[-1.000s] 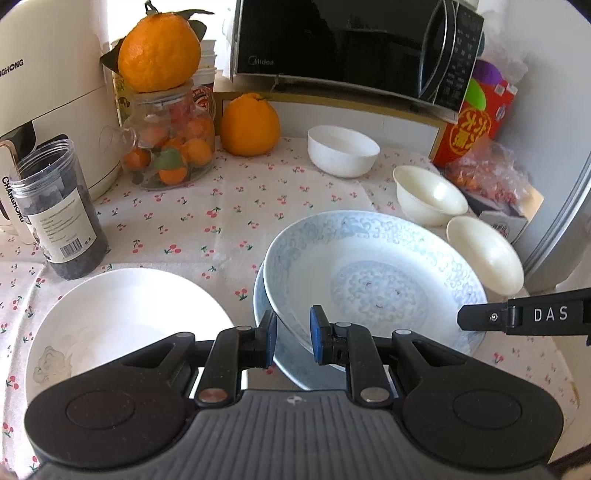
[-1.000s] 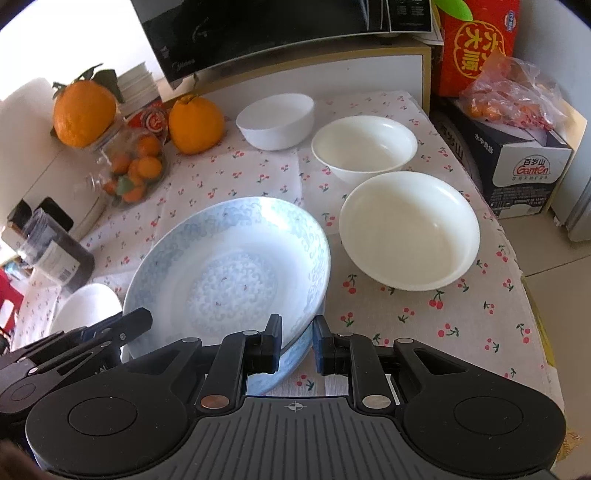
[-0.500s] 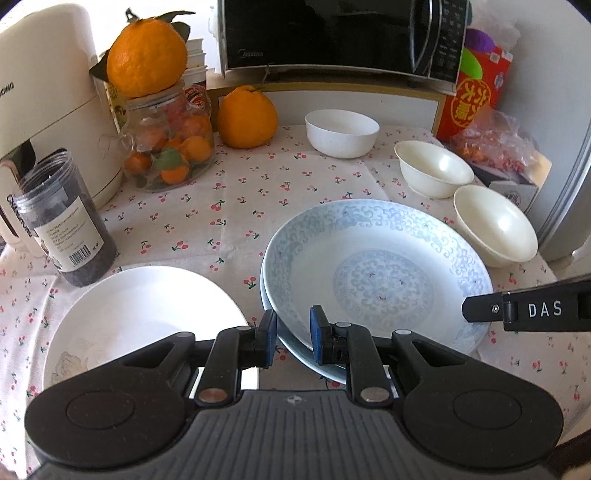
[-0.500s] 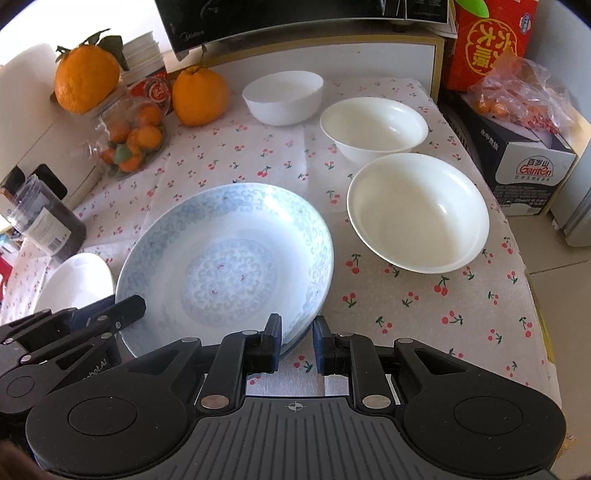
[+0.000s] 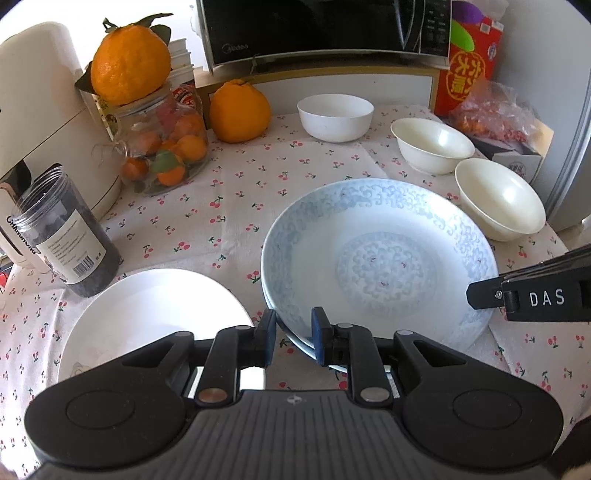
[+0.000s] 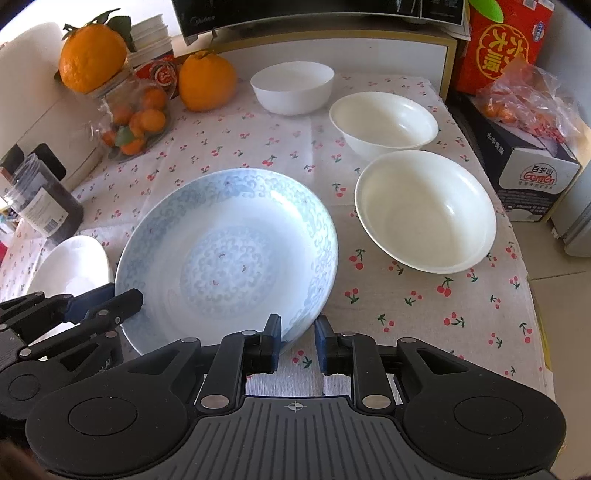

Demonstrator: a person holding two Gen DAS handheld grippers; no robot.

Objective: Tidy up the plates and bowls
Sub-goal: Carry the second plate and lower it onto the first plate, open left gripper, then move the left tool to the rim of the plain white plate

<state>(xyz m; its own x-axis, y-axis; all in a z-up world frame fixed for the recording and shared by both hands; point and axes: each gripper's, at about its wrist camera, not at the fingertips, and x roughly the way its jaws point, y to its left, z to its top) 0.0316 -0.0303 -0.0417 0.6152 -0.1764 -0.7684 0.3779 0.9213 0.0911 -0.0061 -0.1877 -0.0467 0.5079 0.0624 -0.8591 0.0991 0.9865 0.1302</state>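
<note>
A blue-patterned plate [image 5: 376, 258] [image 6: 229, 254] lies nested on a second plate, whose thin rim [image 5: 269, 301] shows under its left edge. My left gripper [image 5: 293, 338] straddles the near left rim. Its jaws are opening, with a gap between pads and rim. My right gripper [image 6: 297, 341] straddles the near right rim and is opening the same way. Each gripper shows in the other's view: the right gripper [image 5: 480, 295] and the left gripper [image 6: 107, 302]. A plain white plate [image 5: 147, 317] [image 6: 70, 266] lies to the left. Three white bowls [image 5: 334, 116] [image 5: 432, 149] [image 5: 498, 199] stand behind and to the right.
A cherry-print cloth [image 5: 229, 206] covers the table. At the left stand a dark lidless jar [image 5: 62, 236], a glass jar of small oranges [image 5: 162, 147] topped by a big orange, and a white appliance [image 5: 40, 103]. A microwave [image 5: 325, 26], a red box [image 6: 506, 40] and a carton [image 6: 524, 162] line the back and right.
The blue plate, held tilted above the lower one a second ago, has come down level onto it. Both pairs of jaws have parted slightly from its rim.
</note>
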